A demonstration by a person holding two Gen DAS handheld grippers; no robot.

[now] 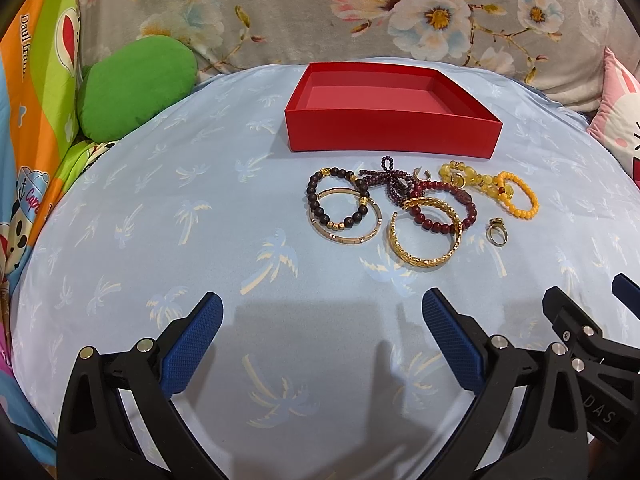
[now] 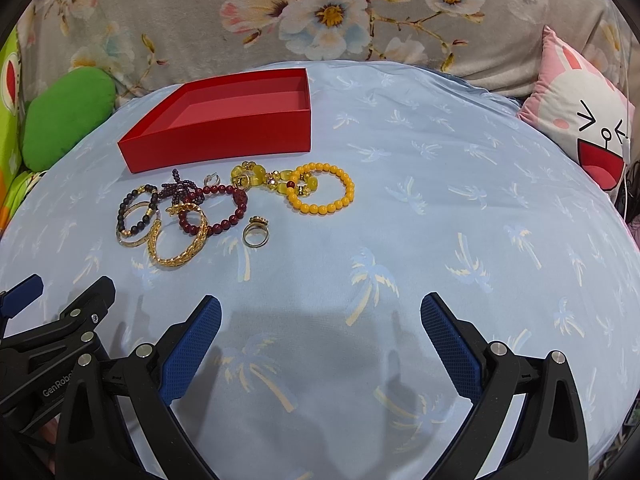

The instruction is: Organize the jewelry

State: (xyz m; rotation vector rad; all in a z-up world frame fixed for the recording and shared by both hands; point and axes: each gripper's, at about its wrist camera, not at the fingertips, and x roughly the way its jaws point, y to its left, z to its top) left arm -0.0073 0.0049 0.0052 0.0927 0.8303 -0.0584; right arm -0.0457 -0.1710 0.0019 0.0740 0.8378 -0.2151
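An empty red box point(image 1: 394, 130) point(image 2: 224, 142) sits on the blue palm-print sheet. Just in front of it lies a cluster of jewelry: a dark bead bracelet point(image 1: 316, 204) point(image 2: 123, 210) over a thin gold bangle point(image 1: 374, 226), a gold chain bangle point(image 1: 424, 258) point(image 2: 176, 258), a red bead bracelet point(image 1: 440, 226) point(image 2: 224, 222), an orange bead bracelet point(image 1: 520, 196) point(image 2: 320, 188) and a ring point(image 1: 497, 233) point(image 2: 255, 233). My left gripper point(image 1: 322, 320) hangs open, short of the jewelry. My right gripper point(image 2: 320, 320) is open too, to the right of the pile, holding nothing.
A green cushion point(image 1: 136, 88) point(image 2: 68, 118) lies at the left edge of the sheet. A pink rabbit pillow point(image 2: 580, 120) point(image 1: 620, 120) lies at the right. A floral grey blanket point(image 1: 320, 12) rises behind the box.
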